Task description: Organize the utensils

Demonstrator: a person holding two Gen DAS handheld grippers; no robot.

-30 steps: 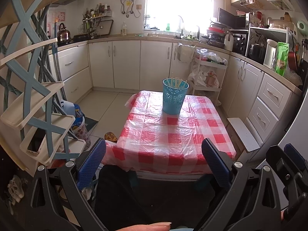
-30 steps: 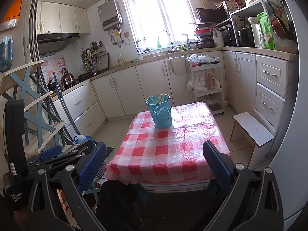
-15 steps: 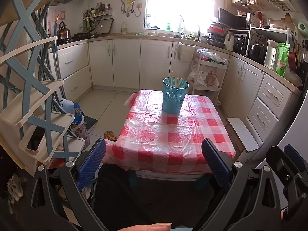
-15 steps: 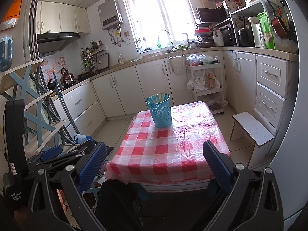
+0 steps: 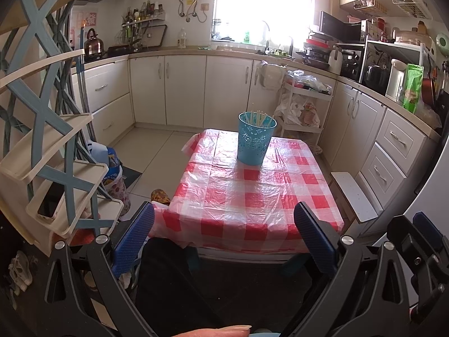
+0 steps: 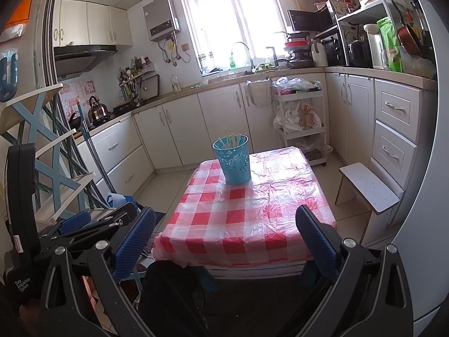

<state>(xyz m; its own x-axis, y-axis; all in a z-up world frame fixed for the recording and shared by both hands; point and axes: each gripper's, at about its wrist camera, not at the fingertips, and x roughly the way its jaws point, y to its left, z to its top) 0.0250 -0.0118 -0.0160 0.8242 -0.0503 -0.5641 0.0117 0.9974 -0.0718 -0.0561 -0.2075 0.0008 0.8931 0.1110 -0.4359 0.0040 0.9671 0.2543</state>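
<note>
grippers: left point(image 5: 224, 231) and right point(image 6: 225, 233) both hanging wide apart, empty
change: none, nothing moving
chopsticks point(image 5: 258, 117): all sitting in holder point(image 5: 254, 143)
task: looking done

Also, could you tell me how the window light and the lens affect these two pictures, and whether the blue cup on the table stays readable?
Left wrist view: the window is blown out to white, and cabinets bow at the edges. Right wrist view: the window is bright but its frame shows; glare sheens the plastic tablecloth. The blue cup stays sharp in both views.
</note>
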